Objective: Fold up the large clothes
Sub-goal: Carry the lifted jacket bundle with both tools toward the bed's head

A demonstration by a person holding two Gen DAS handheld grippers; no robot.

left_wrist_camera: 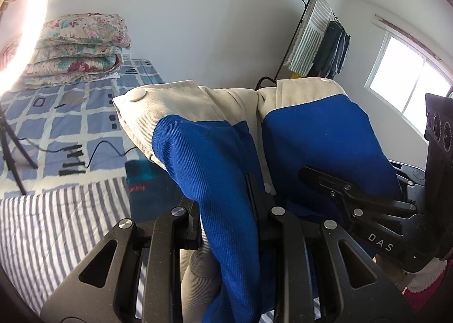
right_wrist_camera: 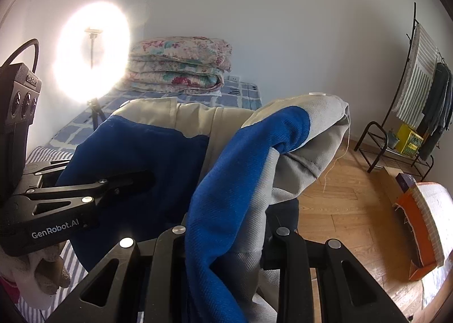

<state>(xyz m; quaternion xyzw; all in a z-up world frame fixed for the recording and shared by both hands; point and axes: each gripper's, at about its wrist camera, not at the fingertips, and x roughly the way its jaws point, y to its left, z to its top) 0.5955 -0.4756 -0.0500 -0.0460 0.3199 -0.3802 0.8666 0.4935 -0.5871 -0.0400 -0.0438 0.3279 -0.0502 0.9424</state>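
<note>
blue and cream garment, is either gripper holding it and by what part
Both. The left gripper and the right gripper each clamp a bunched fold of the blue and cream garment, lifted off the bed.

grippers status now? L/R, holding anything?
Left gripper: shut on the blue and beige garment, fabric bunched between its jaws.
Right gripper: shut on the same garment, another part of it.

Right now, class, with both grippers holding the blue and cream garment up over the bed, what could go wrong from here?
1. The left gripper and right gripper each pinch only a bunched fold of the garment, so cloth might slip out.
2. A black cable lies across the bed; the garment could land on it or drag it.
</note>
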